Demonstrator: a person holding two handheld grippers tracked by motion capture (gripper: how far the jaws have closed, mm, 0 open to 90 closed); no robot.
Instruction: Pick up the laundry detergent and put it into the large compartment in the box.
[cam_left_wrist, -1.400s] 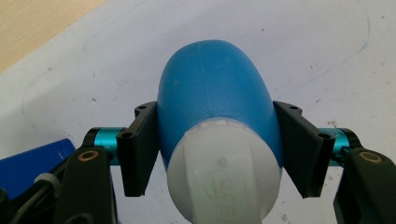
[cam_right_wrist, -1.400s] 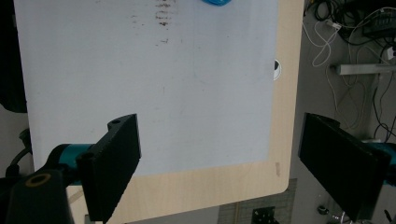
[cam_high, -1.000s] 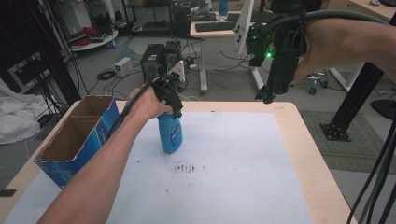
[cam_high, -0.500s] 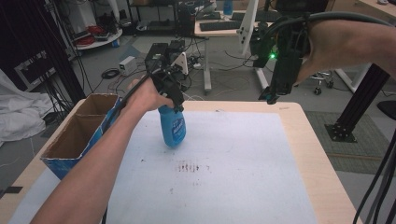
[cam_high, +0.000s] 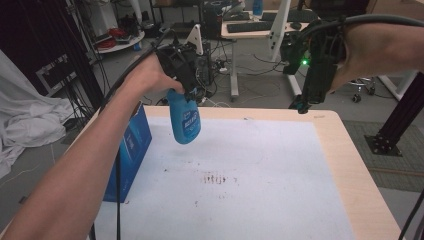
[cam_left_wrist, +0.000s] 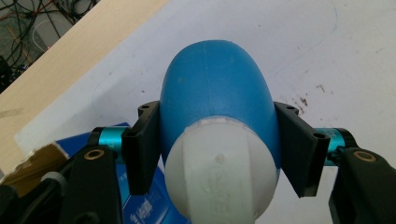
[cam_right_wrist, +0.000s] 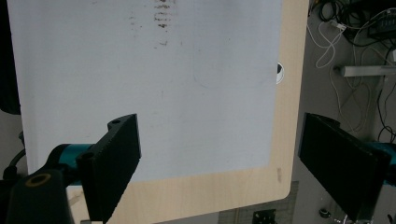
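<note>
The left gripper (cam_high: 187, 92) has its fingers (cam_left_wrist: 144, 144) clenched on the blue bottle's (cam_high: 184, 120) shoulder, holding it off the tabletop (cam_high: 330, 150) at far left, above the blue box (cam_high: 131, 145). The grip sits on a rounded, tapering surface, so the bottle might slip out. The right gripper's (cam_right_wrist: 233, 163) fingers are released, holding nothing.

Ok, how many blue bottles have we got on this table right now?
1. The blue bottle hangs clamped in the left gripper, lifted off the white mat beside the blue box. More could be hidden inside that box.
</note>
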